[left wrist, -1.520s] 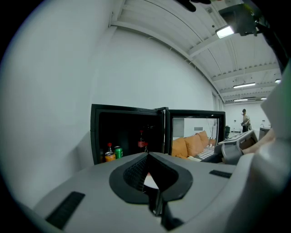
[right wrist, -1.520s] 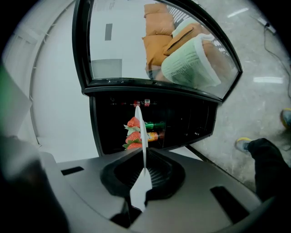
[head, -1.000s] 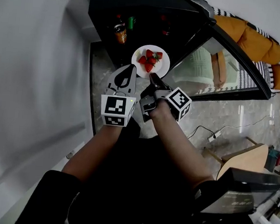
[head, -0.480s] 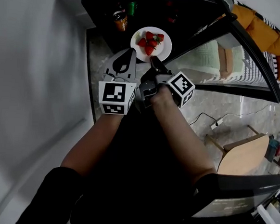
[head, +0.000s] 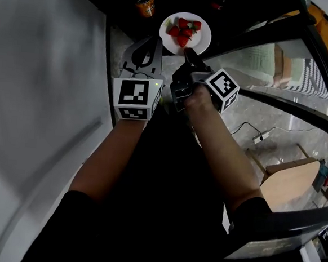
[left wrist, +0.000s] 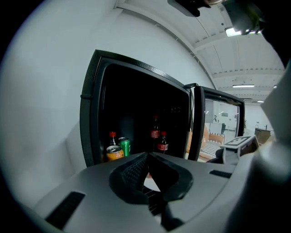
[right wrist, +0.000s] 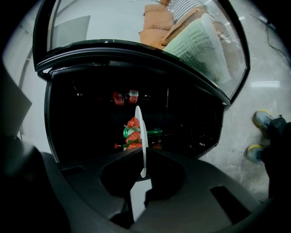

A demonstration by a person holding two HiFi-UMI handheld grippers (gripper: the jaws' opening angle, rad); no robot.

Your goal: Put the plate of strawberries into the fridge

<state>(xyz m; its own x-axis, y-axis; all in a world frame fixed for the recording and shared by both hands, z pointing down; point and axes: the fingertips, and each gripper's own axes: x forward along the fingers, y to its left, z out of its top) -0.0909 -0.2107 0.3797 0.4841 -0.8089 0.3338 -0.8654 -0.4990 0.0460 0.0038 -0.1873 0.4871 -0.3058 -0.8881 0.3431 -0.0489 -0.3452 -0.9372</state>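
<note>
At the open fridge (left wrist: 136,113), your right gripper (head: 187,52) stays clamped on the rim of the plate (head: 201,42). The strawberries (head: 185,30) have moved closer to the dark shelf and are now near the orange can (head: 144,3); one more push should seat them. Your left gripper (head: 152,42) hangs closed and empty alongside. The red labels on the bottles (left wrist: 156,133) are too small to read.

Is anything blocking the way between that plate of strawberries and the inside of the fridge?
Nothing visible does. The fridge door stands open, and the plate, held by the right tool, faces the dark opening. The orange can sits inside, off to the side.
</note>
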